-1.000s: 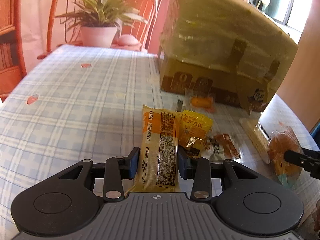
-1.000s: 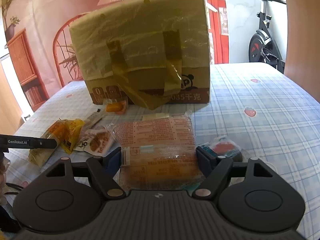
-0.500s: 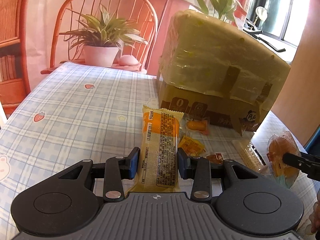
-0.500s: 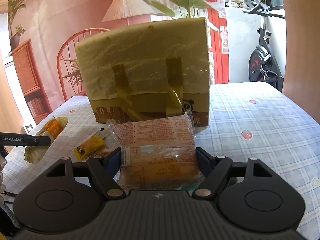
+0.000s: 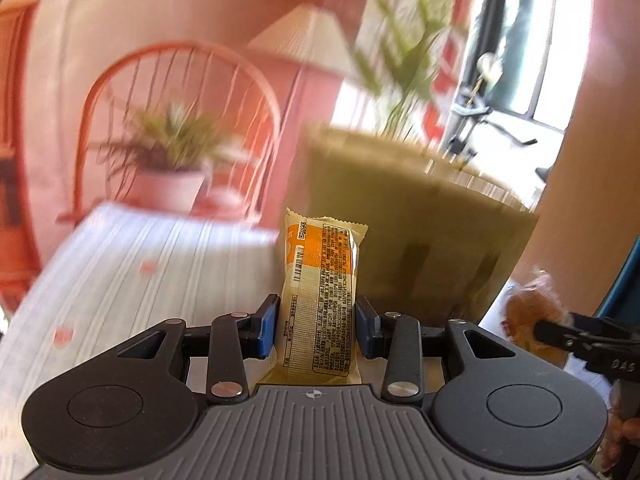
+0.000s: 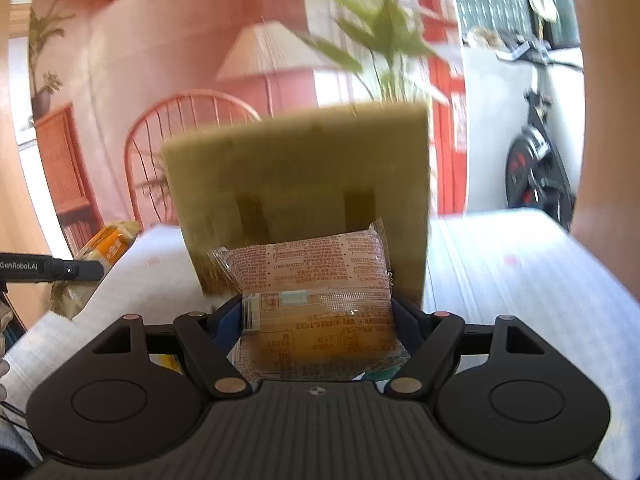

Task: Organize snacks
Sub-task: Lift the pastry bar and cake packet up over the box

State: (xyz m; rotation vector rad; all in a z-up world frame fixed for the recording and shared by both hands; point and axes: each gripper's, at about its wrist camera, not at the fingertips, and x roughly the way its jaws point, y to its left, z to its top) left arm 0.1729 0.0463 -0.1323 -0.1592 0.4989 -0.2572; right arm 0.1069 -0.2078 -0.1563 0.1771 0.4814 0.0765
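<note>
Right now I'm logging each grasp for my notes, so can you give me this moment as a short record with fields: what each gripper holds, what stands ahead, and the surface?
left gripper: shut on the narrow orange snack pack, held upright
right gripper: shut on the wide clear-wrapped cake pack
ahead of both: taped cardboard box, standing on the table
surface: pale checked tablecloth
image quality: background blurred

Pink walls, a spindle-back chair (image 5: 180, 128), a lamp (image 6: 268, 50), sunlit window (image 5: 560, 36).
</note>
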